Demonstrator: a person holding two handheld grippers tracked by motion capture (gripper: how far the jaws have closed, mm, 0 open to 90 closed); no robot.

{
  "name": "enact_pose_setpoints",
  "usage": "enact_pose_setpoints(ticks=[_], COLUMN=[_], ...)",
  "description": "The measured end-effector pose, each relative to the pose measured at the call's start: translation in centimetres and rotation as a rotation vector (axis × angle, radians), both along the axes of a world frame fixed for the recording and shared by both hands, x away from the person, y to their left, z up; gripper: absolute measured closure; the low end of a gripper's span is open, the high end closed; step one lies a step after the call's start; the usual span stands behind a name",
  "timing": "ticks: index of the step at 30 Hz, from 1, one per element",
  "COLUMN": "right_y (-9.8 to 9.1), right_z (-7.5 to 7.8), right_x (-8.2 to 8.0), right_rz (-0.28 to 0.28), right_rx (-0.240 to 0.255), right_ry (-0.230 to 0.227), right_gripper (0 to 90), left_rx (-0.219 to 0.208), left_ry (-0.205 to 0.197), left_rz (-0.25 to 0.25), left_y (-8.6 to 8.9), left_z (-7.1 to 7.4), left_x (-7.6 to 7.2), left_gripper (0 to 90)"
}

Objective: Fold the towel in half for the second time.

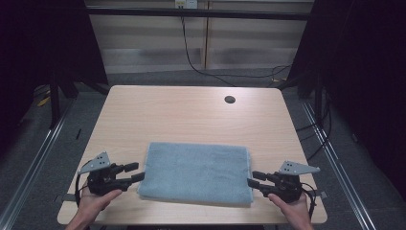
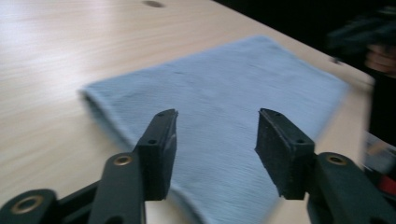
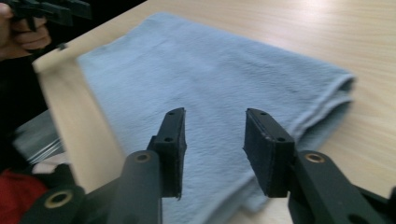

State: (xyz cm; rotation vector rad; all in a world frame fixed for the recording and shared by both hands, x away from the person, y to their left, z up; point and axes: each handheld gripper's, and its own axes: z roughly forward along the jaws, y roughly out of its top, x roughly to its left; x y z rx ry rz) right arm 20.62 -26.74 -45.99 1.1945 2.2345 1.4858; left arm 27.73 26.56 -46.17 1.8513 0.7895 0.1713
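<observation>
A folded light-blue towel point(image 1: 196, 172) lies flat on the wooden table point(image 1: 191, 115), close to the front edge. My left gripper point(image 1: 137, 172) sits at the towel's left end, jaws open and pointing at the edge, nothing between the pads. My right gripper point(image 1: 252, 178) mirrors it at the towel's right end, also open and empty. In the left gripper view the towel point(image 2: 224, 88) spreads beyond my open left gripper point(image 2: 217, 116). The right gripper view shows the towel's point(image 3: 210, 74) layered folded edge past my open right gripper point(image 3: 215, 114).
A round cable hole point(image 1: 230, 99) is set into the table near its far edge. Bare tabletop stretches behind the towel. Black cables point(image 1: 191, 62) trail over the floor beyond the table, and dark curtains stand on both sides.
</observation>
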Motion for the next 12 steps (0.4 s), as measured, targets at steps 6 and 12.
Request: enact_pose_setpoints(ticks=[6, 12], right_y=[-1.7, -3.0], right_z=[-0.4, -1.4], right_x=[0.9, 1.3], right_rz=[-0.147, -0.253], right_rx=[-0.043, -0.097], right_ry=[-0.022, -0.011], right_gripper=[46.9, 35.5], left_rx=[0.076, 0.081], left_ry=[0.014, 0.04], left_rz=[0.127, 0.164], left_y=[1.2, 1.8], left_z=[-1.4, -2.0], left_x=[1.9, 1.9], left_gripper=[36.1, 25.9])
